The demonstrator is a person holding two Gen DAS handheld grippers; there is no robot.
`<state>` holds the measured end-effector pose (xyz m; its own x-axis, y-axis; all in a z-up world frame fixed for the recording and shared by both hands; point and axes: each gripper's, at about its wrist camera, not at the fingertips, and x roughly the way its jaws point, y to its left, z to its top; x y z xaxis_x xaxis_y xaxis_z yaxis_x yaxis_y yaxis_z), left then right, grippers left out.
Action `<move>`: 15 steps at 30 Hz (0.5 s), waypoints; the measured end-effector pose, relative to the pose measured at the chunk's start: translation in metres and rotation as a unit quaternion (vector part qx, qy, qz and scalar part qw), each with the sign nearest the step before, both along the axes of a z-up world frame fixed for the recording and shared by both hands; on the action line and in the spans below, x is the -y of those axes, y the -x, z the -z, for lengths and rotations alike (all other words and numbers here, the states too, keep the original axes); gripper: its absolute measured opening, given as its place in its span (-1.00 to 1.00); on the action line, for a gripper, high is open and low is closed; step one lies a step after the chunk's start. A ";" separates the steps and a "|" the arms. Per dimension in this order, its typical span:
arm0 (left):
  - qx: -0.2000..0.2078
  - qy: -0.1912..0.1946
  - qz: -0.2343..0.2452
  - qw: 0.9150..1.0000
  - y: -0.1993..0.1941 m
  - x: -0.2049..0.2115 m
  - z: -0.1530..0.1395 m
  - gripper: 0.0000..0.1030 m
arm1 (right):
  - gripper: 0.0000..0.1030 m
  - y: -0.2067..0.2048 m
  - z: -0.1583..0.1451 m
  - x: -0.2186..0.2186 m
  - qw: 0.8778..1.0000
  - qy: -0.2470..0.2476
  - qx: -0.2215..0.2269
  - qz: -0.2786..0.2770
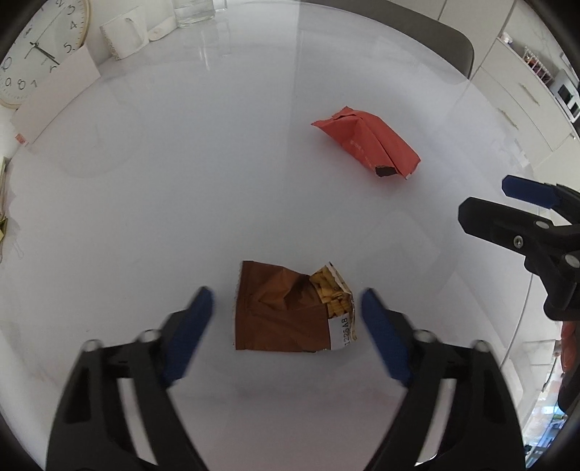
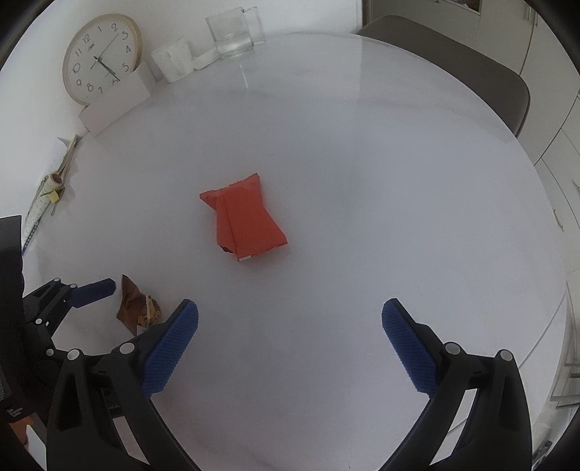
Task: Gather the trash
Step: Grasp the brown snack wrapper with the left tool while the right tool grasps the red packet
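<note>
A brown snack wrapper (image 1: 290, 311), torn open at its right side, lies on the round white table (image 1: 217, 163). My left gripper (image 1: 286, 304) is open, its blue fingers on either side of the wrapper, not touching it. A red wrapper (image 1: 368, 145) lies farther off to the right. In the right wrist view the red wrapper (image 2: 244, 221) lies ahead of my right gripper (image 2: 290, 319), which is open and empty. The brown wrapper (image 2: 136, 304) shows at the left there, beside the left gripper's fingertips (image 2: 96, 290). The right gripper also shows in the left wrist view (image 1: 489, 203).
A wall clock (image 2: 101, 58) leans at the back left behind a white card (image 2: 116, 105). A glass jug (image 2: 235, 32) and white cups (image 2: 174, 61) stand at the back. Papers and pens (image 2: 50, 188) lie at the left edge. A grey chair (image 2: 471, 72) is behind the table.
</note>
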<state>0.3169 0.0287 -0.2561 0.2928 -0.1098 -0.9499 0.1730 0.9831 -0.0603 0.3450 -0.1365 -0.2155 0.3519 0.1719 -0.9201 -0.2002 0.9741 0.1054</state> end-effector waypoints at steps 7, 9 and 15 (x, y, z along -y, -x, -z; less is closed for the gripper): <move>0.019 -0.006 0.011 1.000 0.001 0.001 -0.001 0.07 | 0.95 -0.009 0.001 -0.016 0.999 0.009 0.013 -0.032; 0.024 -0.008 0.012 1.000 0.002 0.001 -0.005 0.01 | 0.95 -0.015 0.002 -0.027 0.998 0.020 0.022 -0.055; 0.024 -0.004 0.003 1.000 0.001 -0.005 -0.008 0.01 | 0.90 -0.049 0.016 -0.058 0.992 0.061 0.024 -0.107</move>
<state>0.3155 0.0340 -0.2478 0.3374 -0.1040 -0.9356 0.1806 0.9826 -0.0442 0.3938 -0.0789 -0.2313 0.3629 0.1360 -0.9219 -0.4052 0.9139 -0.0247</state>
